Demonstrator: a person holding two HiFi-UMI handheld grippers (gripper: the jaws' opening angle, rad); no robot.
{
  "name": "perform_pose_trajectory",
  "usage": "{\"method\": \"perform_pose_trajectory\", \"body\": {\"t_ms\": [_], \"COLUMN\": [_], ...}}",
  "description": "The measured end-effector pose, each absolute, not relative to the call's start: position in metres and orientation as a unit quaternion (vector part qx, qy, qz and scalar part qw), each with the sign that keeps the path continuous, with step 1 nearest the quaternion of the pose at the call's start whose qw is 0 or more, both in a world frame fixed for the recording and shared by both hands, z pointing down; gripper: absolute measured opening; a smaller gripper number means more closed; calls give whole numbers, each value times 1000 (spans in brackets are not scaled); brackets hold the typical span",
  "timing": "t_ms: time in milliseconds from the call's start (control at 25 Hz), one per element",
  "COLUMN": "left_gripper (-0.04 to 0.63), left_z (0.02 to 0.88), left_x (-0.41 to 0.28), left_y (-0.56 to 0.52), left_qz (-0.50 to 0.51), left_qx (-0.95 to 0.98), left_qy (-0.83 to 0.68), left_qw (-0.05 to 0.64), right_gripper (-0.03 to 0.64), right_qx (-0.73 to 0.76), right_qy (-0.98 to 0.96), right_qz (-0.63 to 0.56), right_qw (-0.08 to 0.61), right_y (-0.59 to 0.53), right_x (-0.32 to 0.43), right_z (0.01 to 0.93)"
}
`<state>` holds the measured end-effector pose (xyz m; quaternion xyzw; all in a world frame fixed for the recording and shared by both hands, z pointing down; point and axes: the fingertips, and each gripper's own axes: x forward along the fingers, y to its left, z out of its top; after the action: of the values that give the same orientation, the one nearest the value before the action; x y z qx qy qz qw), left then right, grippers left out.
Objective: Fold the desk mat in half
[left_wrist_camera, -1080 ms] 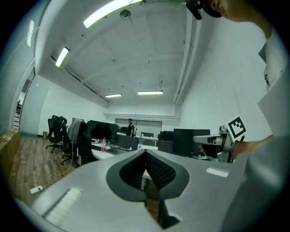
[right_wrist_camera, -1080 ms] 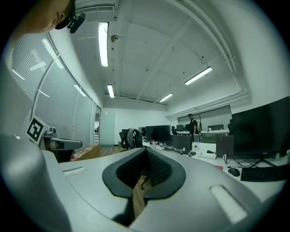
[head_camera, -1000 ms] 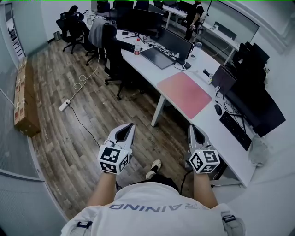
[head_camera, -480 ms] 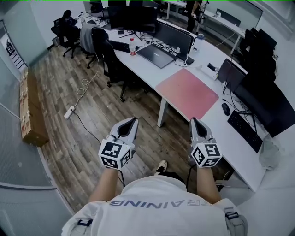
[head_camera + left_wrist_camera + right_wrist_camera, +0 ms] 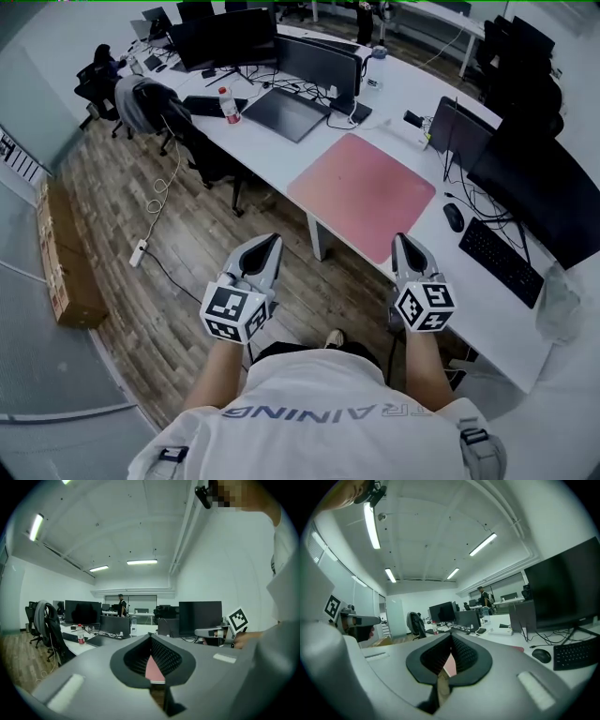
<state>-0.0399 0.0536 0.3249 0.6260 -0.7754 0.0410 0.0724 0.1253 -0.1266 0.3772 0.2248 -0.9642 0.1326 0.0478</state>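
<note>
Pink desk mat lies flat, unfolded on white desk; L gripper & R gripper, jaws pressed together, empty, aim at it from near side, prob. pre-grab.

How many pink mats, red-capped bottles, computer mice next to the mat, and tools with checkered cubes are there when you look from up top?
Pink mat: 1
Red-capped bottle: 1
Mouse: 1
Tools: 2, the left tool and the right tool
Total: 5
</note>
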Motion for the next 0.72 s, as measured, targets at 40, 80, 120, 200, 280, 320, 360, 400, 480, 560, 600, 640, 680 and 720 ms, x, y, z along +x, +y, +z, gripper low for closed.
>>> {"method": "perform_pose_trajectory", "body": {"t_ms": [40, 80, 120, 200, 280, 320, 360, 400, 480, 560, 600, 640, 680, 720], "left_gripper": [2, 1, 2, 2, 2, 2, 2, 2, 2, 2, 2, 2, 2, 2], "left_z": [326, 328, 331, 338, 343, 344, 345, 346, 352, 361, 364, 367, 370, 372], "left_x": [-41, -42, -43, -47, -51, -52, -54, -57, -65, -74, -79, -86, -93, -100], "left_y": [44, 35, 26, 8, -12, -22, -31, -40, -58, -76, -86, -96, -106, -115], "left_qz": [45, 48, 51, 52, 50, 52, 54, 55, 54, 51, 50, 49, 48, 47], "left_qx": [628, 630, 632, 635, 643, 648, 655, 661, 672, 684, 691, 700, 709, 719], "left_qy": [-774, -772, -770, -765, -759, -754, -749, -743, -733, -721, -714, -705, -696, -686], "left_qw": [73, 75, 78, 87, 92, 91, 89, 89, 92, 99, 100, 101, 102, 103], "right_gripper": [14, 14, 14, 14, 14, 14, 13, 13, 14, 14, 14, 13, 14, 14], "right_qx": [228, 231, 233, 237, 246, 253, 259, 266, 278, 294, 305, 317, 331, 345], "right_qy": [-962, -961, -960, -959, -956, -954, -952, -949, -946, -941, -938, -933, -928, -922], "right_qz": [138, 143, 146, 146, 148, 151, 154, 155, 153, 150, 150, 151, 152, 154], "right_qw": [52, 55, 58, 59, 60, 60, 61, 62, 65, 71, 74, 77, 79, 82], "right_y": [-136, -143, -150, -163, -178, -187, -195, -201, -211, -221, -227, -233, -238, -243], "right_x": [126, 126, 126, 127, 127, 127, 126, 125, 122, 119, 117, 115, 112, 109], "right_z": [383, 388, 391, 397, 402, 404, 405, 406, 409, 413, 416, 419, 421, 424]}}
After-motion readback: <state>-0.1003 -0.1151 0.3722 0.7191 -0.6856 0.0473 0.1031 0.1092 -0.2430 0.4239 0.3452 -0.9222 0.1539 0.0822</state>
